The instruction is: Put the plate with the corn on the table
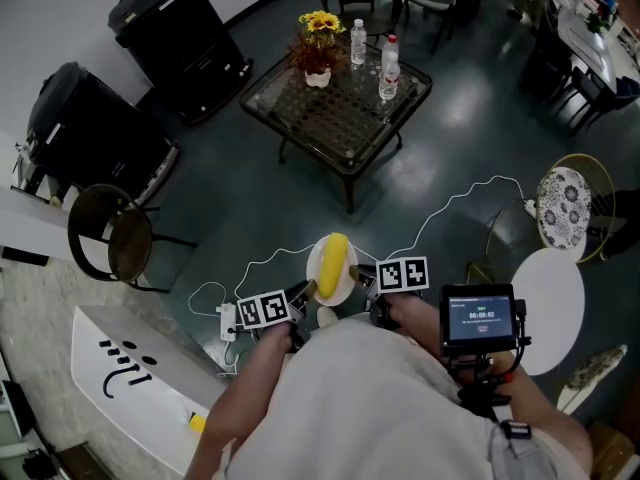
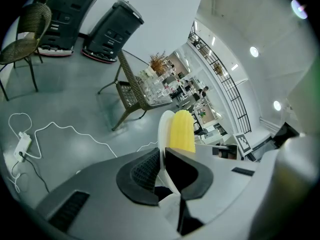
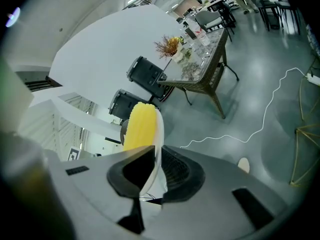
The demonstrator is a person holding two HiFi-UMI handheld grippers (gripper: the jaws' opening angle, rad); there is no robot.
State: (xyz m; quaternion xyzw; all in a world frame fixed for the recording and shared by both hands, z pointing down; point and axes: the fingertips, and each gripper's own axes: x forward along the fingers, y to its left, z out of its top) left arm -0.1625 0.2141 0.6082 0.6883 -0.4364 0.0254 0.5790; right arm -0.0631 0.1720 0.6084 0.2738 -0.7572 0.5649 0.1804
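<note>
left tool (image 1: 305,290) and right tool (image 1: 362,280) both pinch the plate (image 1: 318,274) with the corn (image 1: 336,256), well short of the glass bench (image 1: 330,133), so set-down's not done yet

Head view looks steeply down from above the person (image 1: 380,408), floor (image 1: 230,183) and glass-topped surface (image 1: 340,103) ahead. Each gripper view sits close behind its own jaws, facing the other across the plate (image 2: 162,126); all three share plate and that surface.
</note>
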